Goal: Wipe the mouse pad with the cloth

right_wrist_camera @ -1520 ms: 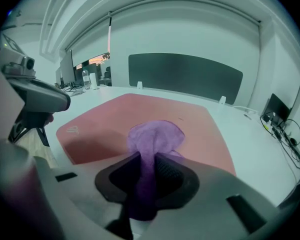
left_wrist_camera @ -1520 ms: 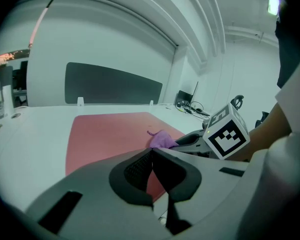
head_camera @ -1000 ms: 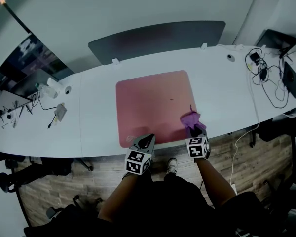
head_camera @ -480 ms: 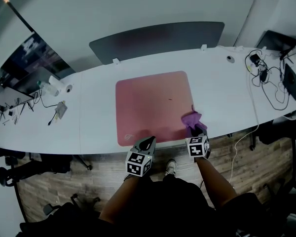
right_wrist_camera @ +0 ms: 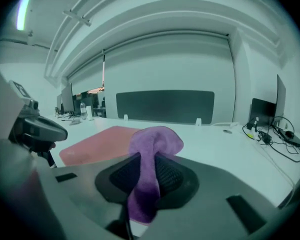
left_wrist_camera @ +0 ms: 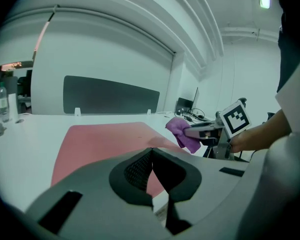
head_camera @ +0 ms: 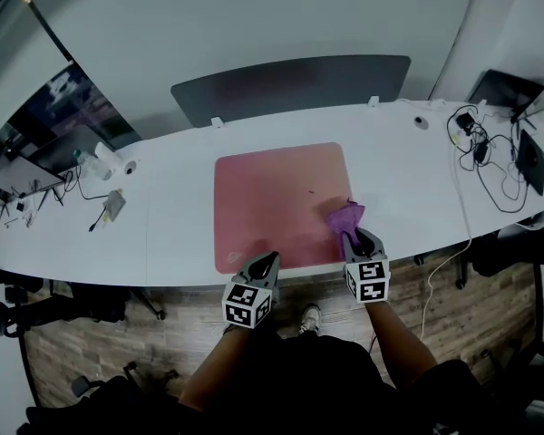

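A pink, square mouse pad point(head_camera: 276, 202) is lying flat on a long white desk point(head_camera: 408, 170), with its front edge close to the desk's near edge. A purple cloth point(head_camera: 343, 216) is sitting bunched over the pad's right front part, just inside its right edge. The right gripper point(head_camera: 349, 234) is clenching this cloth: its jaws are pressing on a fold, with a rounded puff of fabric bulging out beyond the tips and a strip trailing back between them. Whether the cloth is touching the pad is not clear.

The left gripper point(head_camera: 267, 259) is hovering at the pad's front edge, left of the right gripper and apart from it. Its jaws are pressed together with nothing between them.

A person's bare forearms are reaching in from the bottom of the head view. Behind the pad, a dark grey divider panel point(head_camera: 290, 84) is standing along the desk's far edge. A tangle of black cables point(head_camera: 485, 157) is lying on the desk's right end, and a clear bottle point(head_camera: 89, 163) is resting at its left end. A wooden floor point(head_camera: 453, 306) is showing below the desk
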{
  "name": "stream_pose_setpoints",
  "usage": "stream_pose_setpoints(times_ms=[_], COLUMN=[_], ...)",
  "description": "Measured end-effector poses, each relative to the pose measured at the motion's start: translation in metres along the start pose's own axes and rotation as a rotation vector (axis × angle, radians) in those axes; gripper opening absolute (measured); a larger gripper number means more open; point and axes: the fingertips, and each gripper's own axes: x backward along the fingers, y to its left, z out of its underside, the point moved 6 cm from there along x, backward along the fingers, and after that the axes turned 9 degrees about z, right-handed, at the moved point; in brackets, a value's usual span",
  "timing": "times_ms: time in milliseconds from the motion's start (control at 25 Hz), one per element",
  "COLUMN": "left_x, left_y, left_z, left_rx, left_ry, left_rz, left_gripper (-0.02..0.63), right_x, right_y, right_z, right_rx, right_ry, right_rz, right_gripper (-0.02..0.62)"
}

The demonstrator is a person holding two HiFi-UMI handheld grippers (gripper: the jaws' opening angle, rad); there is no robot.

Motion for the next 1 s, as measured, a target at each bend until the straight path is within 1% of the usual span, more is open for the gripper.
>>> stream_pose_setpoints(times_ms=[280, 400, 520, 640, 800, 1000], left_x=[0.017, 0.024, 0.032, 0.045, 0.057, 0.065], left_y=[0.002, 0.004, 0.007, 0.011, 0.021, 0.024], left_z=[-0.021, -0.031, -0.046, -0.062, -0.073, -0.073], left_rx=[0.006, -0.006, -0.019, -0.035, -0.051, -0.05], left_ry=[-0.081, -0.108, -0.147, -0.192, -0.215, -0.219], left_rz=[-0.026, -0.038, -0.05, -0.072, -0.112, -0.132], left_gripper=[0.021, 0.021, 0.021, 0.021, 0.021, 0.021], right_x=[0.039, 0.057, 0.074, 0.086, 0.088, 0.088], right_y=[0.001, 0.004, 0.01, 0.016, 0.024, 0.025], right_z=[-0.064, -0.089, -0.108, -0.123, -0.134, -0.133], right_rx=[-0.049, -0.069, -0.084, -0.077, -0.025, 0.006], right_ry=[-0.172, -0.252, -0.32, -0.378, -0.427, -0.414], right_rz=[-0.049, -0.07, -0.089, -0.101, -0.105, -0.093], right_gripper=[0.092, 0.092, 0.092, 0.092, 0.091, 0.084])
